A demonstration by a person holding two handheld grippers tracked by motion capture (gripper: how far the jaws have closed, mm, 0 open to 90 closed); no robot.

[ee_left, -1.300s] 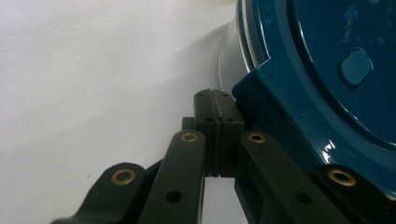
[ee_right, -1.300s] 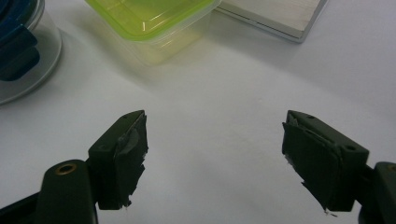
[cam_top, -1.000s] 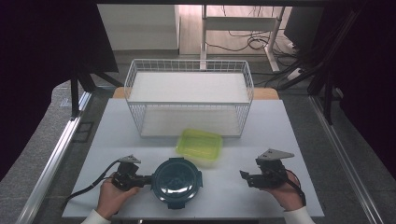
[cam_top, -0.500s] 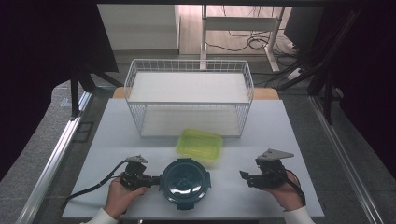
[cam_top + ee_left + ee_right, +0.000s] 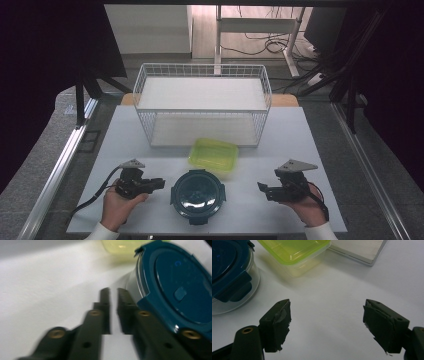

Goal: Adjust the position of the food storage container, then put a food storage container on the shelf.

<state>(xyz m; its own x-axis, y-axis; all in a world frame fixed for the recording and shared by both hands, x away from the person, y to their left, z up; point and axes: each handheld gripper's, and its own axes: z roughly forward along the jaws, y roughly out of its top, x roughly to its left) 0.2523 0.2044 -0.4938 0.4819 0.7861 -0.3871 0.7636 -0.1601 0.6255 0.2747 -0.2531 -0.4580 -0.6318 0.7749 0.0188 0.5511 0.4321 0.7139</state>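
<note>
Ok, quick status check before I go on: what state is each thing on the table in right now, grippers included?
Left gripper: jaws nearly shut, a thin gap, nothing between them, tips beside the round container.
Right gripper: jaws wide open, empty.
Round container: upright, blue lid on; one latch in the right gripper view lies down.
Green container: lid on, flat on the table.
Wire basket: upright, holds no loose items.

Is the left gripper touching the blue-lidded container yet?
Cannot tell. In the left gripper view the nearly shut left gripper sits right beside the container, whose lid overlaps one jaw, with no plain gap or contact. The high view is too coarse.
</note>
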